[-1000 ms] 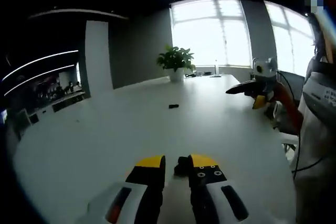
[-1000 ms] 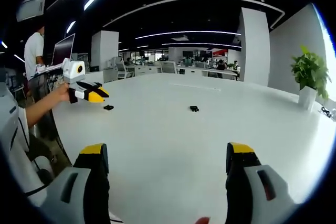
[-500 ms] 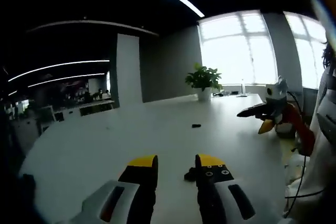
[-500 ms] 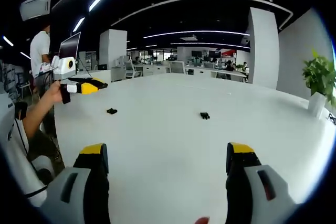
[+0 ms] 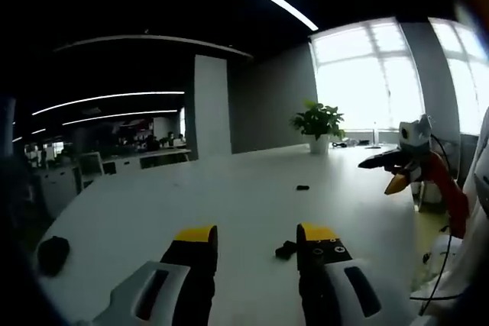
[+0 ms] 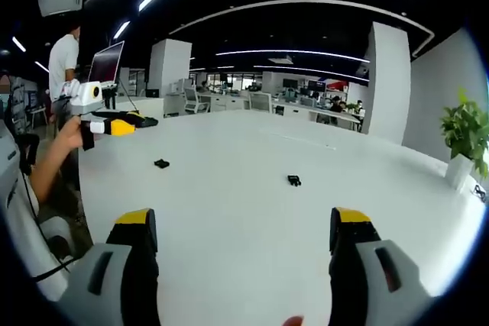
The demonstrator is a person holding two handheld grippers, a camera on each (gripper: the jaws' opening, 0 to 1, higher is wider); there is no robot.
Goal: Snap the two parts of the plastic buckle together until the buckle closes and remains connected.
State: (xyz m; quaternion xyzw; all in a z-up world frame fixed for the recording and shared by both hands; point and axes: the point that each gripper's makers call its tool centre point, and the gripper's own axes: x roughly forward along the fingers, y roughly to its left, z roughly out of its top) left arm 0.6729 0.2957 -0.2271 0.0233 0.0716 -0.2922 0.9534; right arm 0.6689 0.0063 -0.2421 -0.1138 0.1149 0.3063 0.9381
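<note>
Left gripper jaws spread wider (empty), lifted from near buckle part.

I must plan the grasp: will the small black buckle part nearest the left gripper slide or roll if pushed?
Probably slide: the buckle part looks small, flat and light on the smooth white table. Rolling seems unlikely, since it lies low.

Both buckle parts are too small to tell apart.

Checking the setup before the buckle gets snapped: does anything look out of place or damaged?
Nothing looks damaged or spilled. The two buckle parts lie apart on the white table, the nearer part and the farther part, not yet joined.
</note>
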